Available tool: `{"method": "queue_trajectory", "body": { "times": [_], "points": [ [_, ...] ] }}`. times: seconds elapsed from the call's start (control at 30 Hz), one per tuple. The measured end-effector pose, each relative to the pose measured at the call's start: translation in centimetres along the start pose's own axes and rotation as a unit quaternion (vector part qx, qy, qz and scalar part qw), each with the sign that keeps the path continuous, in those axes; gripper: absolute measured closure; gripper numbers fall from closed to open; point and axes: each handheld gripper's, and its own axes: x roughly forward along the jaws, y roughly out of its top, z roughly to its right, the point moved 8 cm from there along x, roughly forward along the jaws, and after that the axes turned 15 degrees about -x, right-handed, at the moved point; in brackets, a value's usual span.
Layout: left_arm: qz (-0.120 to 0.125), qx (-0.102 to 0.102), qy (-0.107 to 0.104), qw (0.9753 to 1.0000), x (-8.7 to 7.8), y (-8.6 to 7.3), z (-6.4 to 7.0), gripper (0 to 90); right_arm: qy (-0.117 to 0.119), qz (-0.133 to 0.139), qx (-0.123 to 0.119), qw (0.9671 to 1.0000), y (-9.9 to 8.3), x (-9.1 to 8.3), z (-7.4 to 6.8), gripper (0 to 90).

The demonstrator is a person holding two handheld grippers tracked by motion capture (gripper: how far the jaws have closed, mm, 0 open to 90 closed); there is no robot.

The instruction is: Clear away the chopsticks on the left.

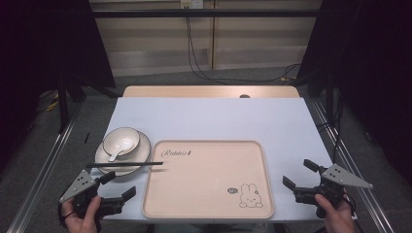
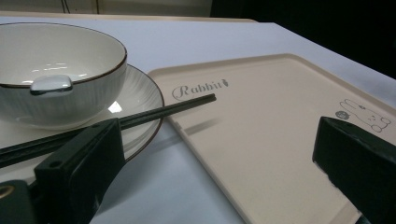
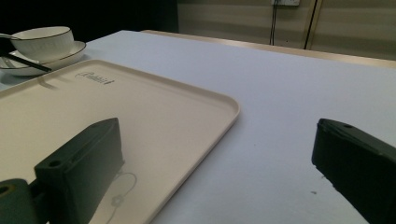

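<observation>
Resting low at the near left corner of the bench, the left hand-held gripper is held in a person's hand, its two black jaws spread wide apart with nothing between them. It points toward a stack of dishes just ahead of it. A white plate sits on the pale blue bench surface near the left edge. A white bowl with a thin dark rim stands upright on that plate, and a white spoon lies inside the bowl, its handle leaning over the near rim. A pair of black chopsticks lies flat across the near edge of the plate (the tips reach out to the right, over the left edge of the tray).

Just beside the plate, to its right, lies a large cream tray with rounded corners. It carries the word "Rabbit" printed near its far left corner and a small rabbit drawing near its near right corner.

At the near right corner of the bench, the right hand-held gripper is likewise held in a hand, jaws parted and gripping nothing. It sits just past the right edge of the tray, well apart from the dishes.

In the left gripper view, the chopsticks pass just beyond the left jaw, not touching it.
</observation>
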Motion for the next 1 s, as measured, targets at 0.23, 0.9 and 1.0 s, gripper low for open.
{"method": "queue_trajectory", "body": {
  "times": [0.23, 0.9, 1.0],
  "points": [
    [-0.001, 0.003, -0.003, 1.0, -0.2, 0.1, 0.0, 1.9, -0.002, -0.005, 0.006, 1.0, -0.2, 0.1, 0.3, 1.7],
    [-0.054, 0.053, -0.058, 0.9954, -2.9, 0.7, 0.1, 3.2, 0.016, -0.02, -0.005, 0.9997, -0.4, 0.5, -0.5, 1.7],
    [-0.059, 0.065, -0.063, 0.9942, -3.8, 1.3, -0.8, 4.3, 0.019, -0.019, -0.006, 0.9996, -0.3, 0.6, -0.6, 1.7]
  ]
}}
